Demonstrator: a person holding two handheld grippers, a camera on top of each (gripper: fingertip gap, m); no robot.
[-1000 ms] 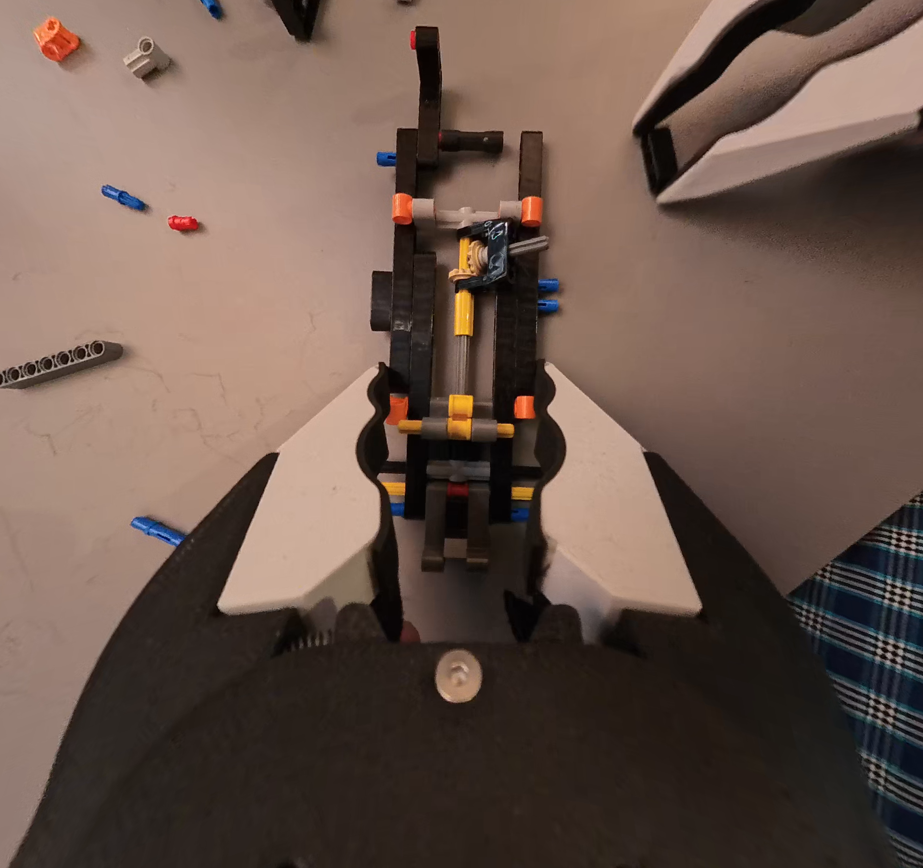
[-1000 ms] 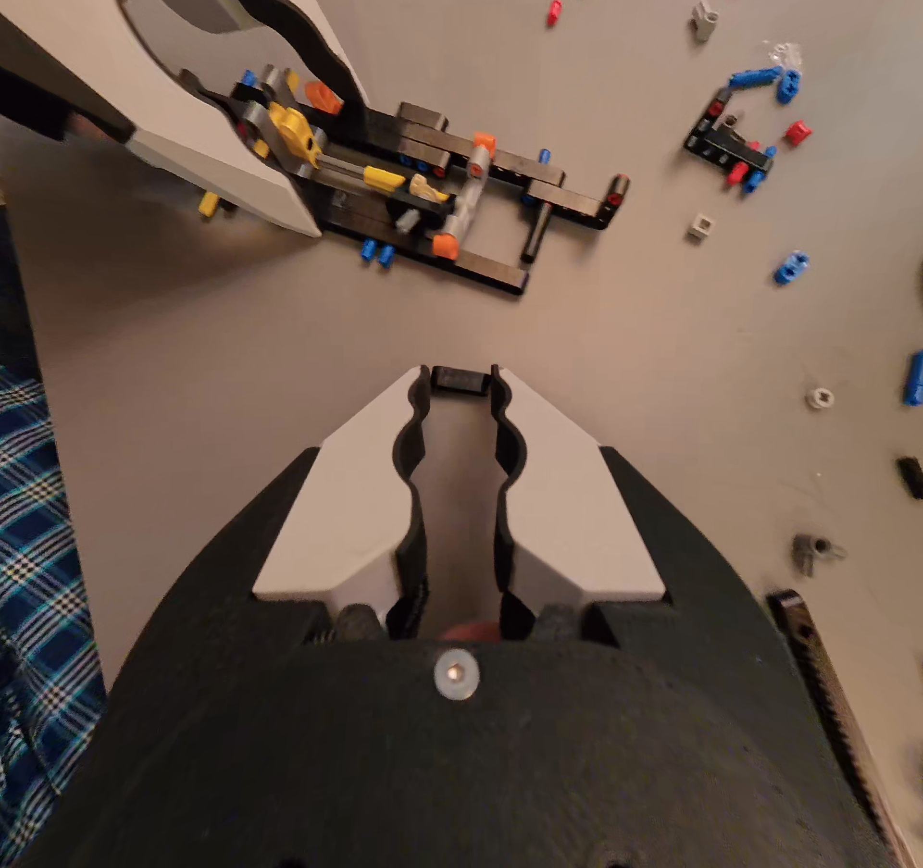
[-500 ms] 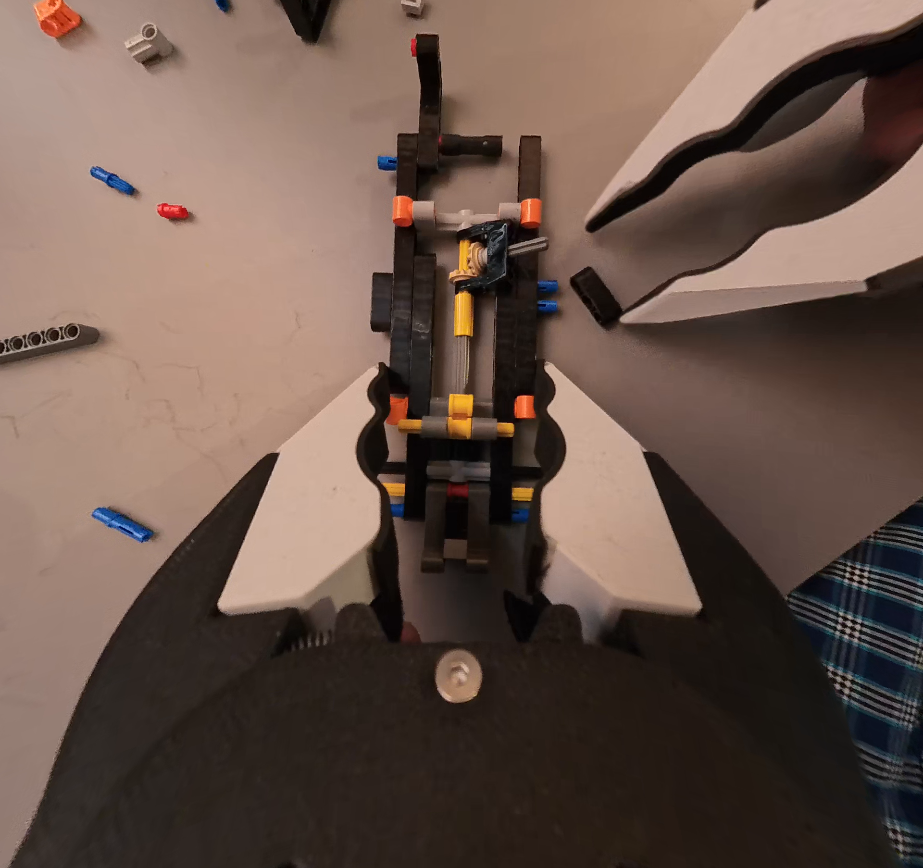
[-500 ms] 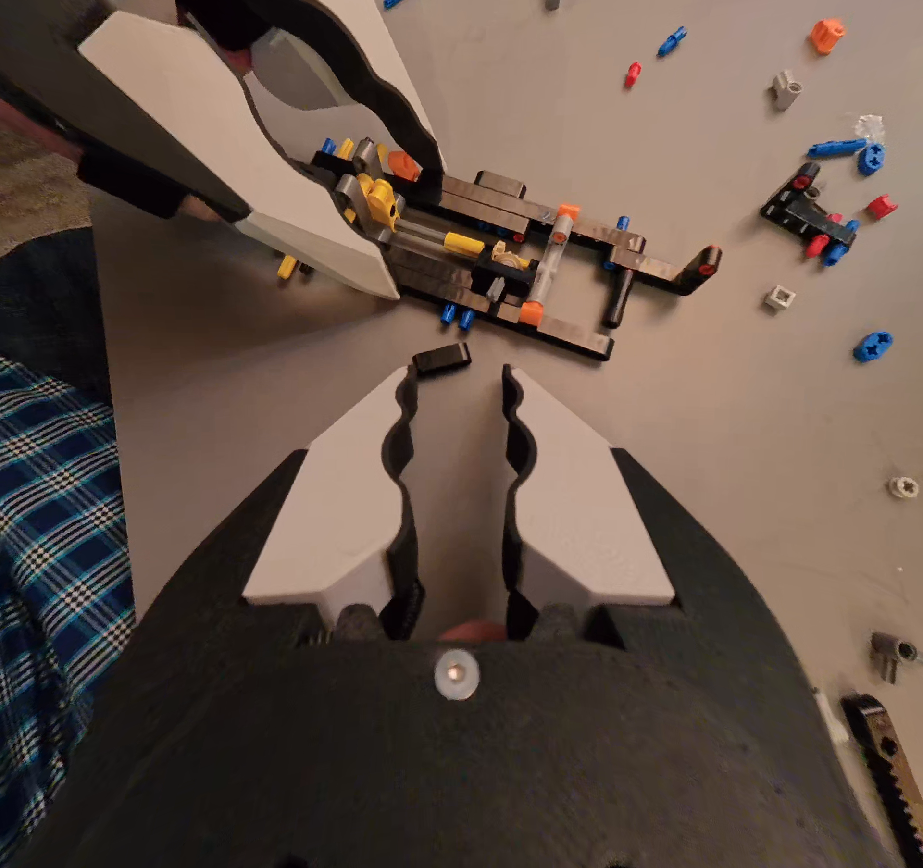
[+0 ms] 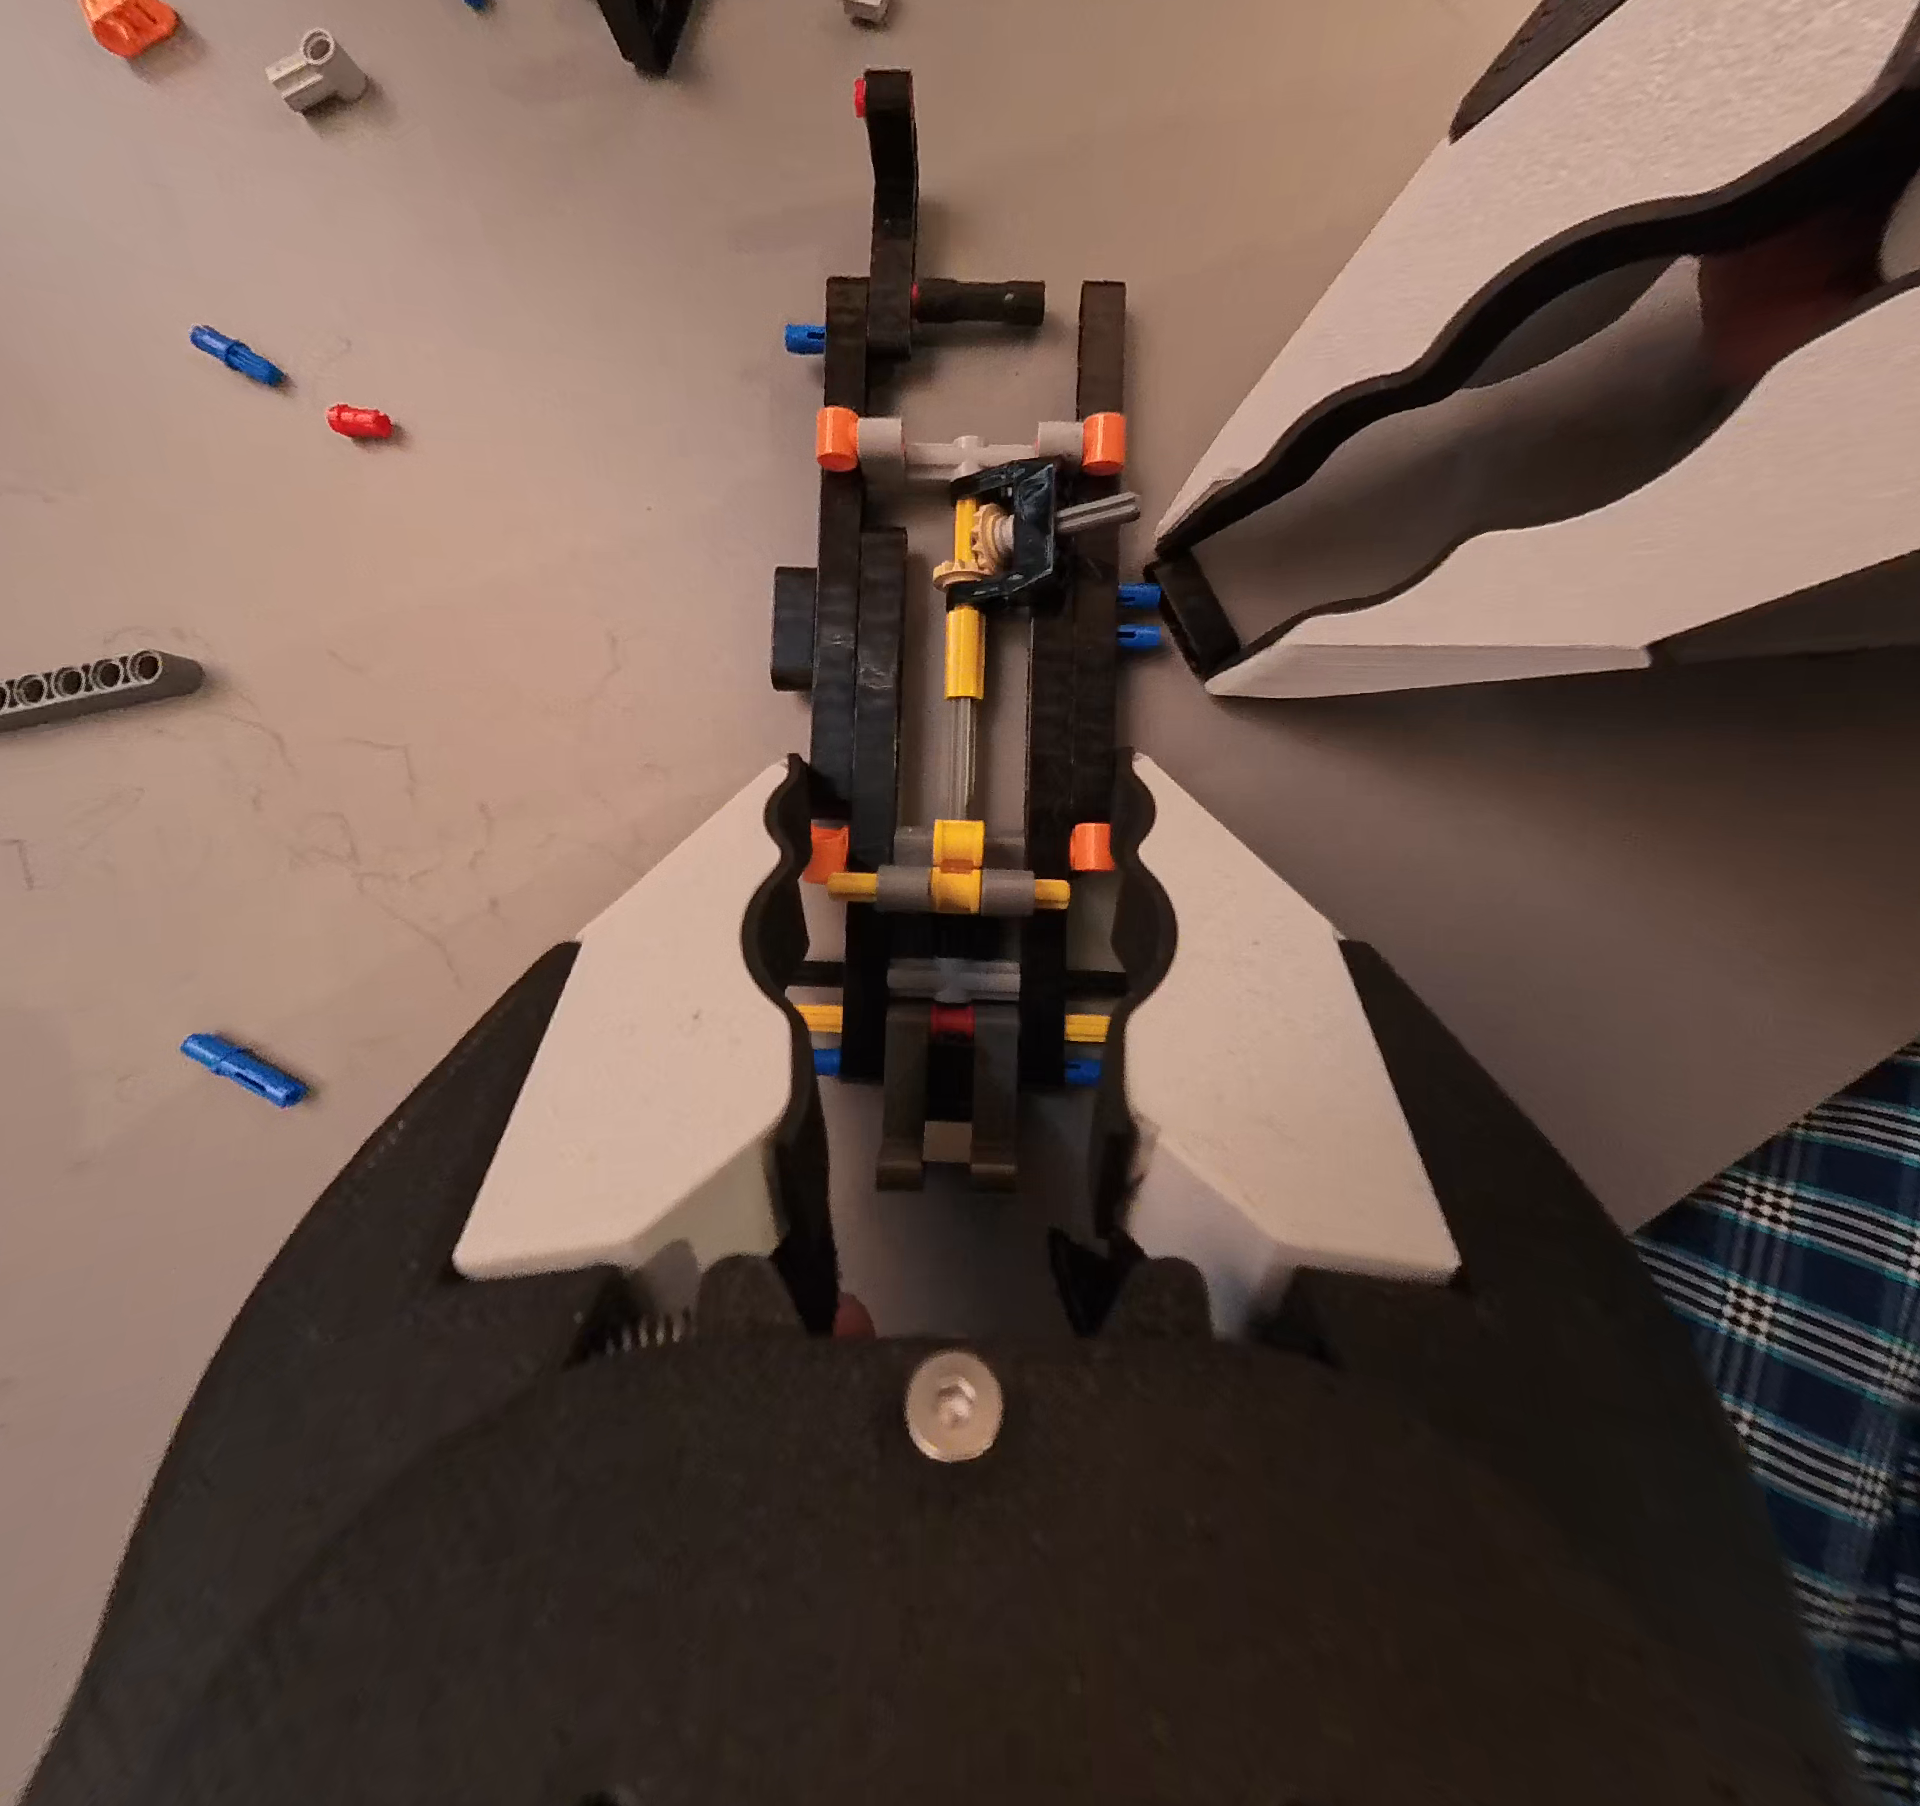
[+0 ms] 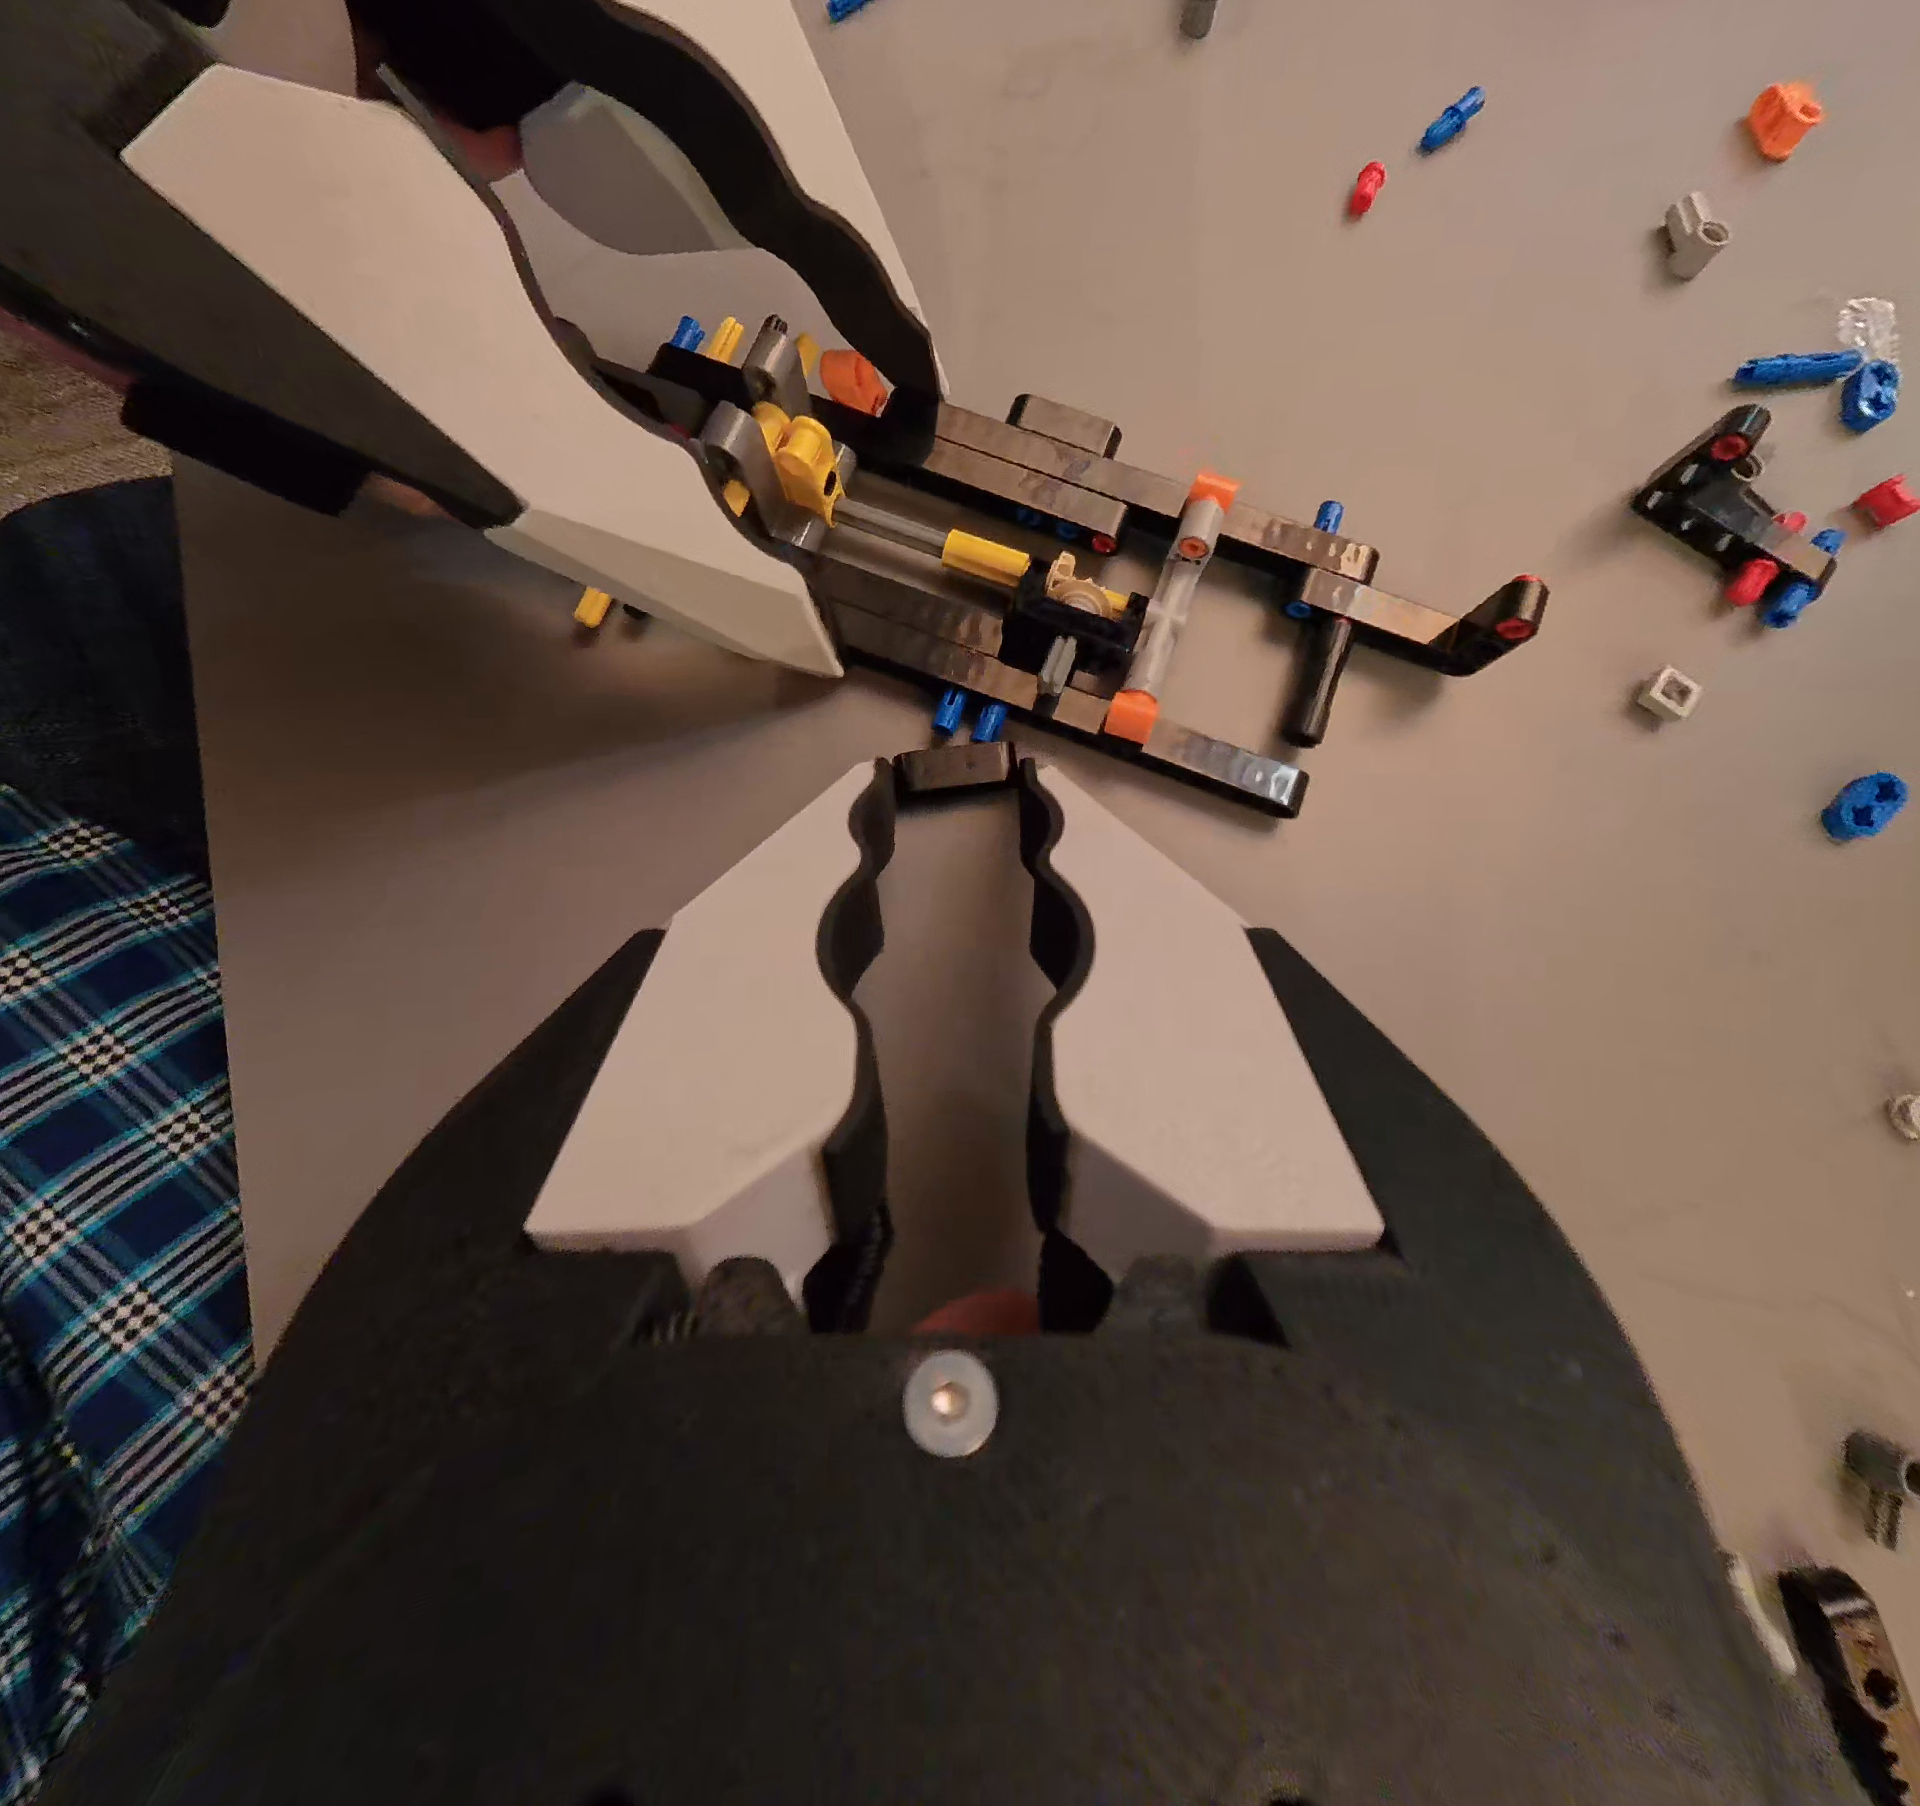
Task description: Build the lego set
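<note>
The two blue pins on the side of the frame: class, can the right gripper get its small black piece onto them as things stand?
Probably yes. The right gripper holds the black piece just short of the blue pins, nothing between; the left gripper steadies the frame farther along.

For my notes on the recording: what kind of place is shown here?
Probably an indoor hobby or work table, not a factory: a plain grey tabletop strewn with loose small plastic building pieces such as a blue pin, and a half-built black beam frame.
</note>
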